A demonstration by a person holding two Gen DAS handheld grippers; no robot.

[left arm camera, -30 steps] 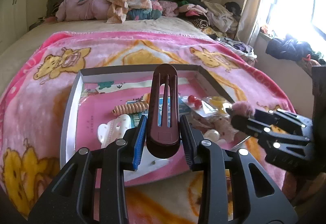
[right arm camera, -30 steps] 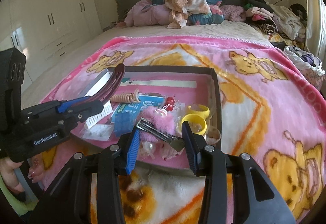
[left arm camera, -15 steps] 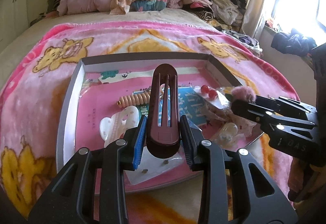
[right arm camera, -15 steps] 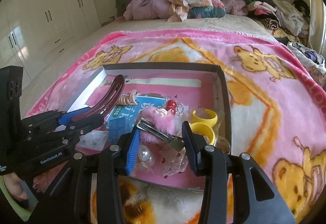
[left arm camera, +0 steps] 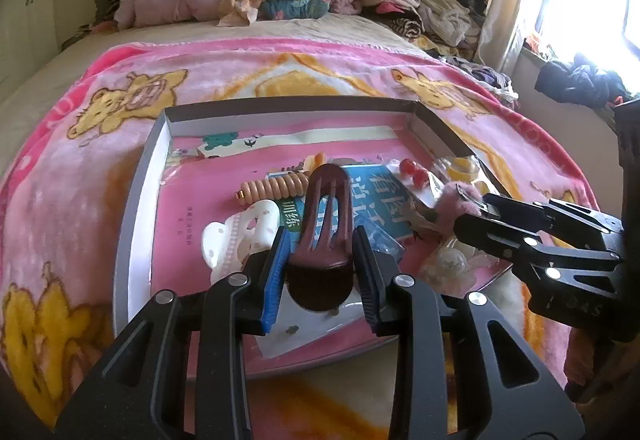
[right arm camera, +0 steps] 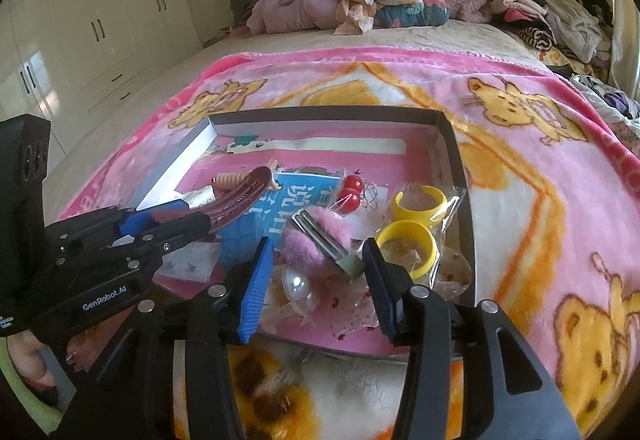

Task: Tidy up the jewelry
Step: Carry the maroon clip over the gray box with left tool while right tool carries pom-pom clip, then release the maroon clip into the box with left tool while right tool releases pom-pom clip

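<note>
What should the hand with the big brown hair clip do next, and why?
Probably lower the brown clip onto a bare pink patch of the tray and let go. The left gripper grips it above the tray, over the white claw clip and blue booklet, so it looks ready to set down.

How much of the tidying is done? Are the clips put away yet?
Not much looks sorted yet. The left gripper holds the dark red hair clip above the tray; the right gripper holds the fluffy pink clip. Left lying loose: white claw clip, coil hair tie, red bead tie, yellow rings.
</note>
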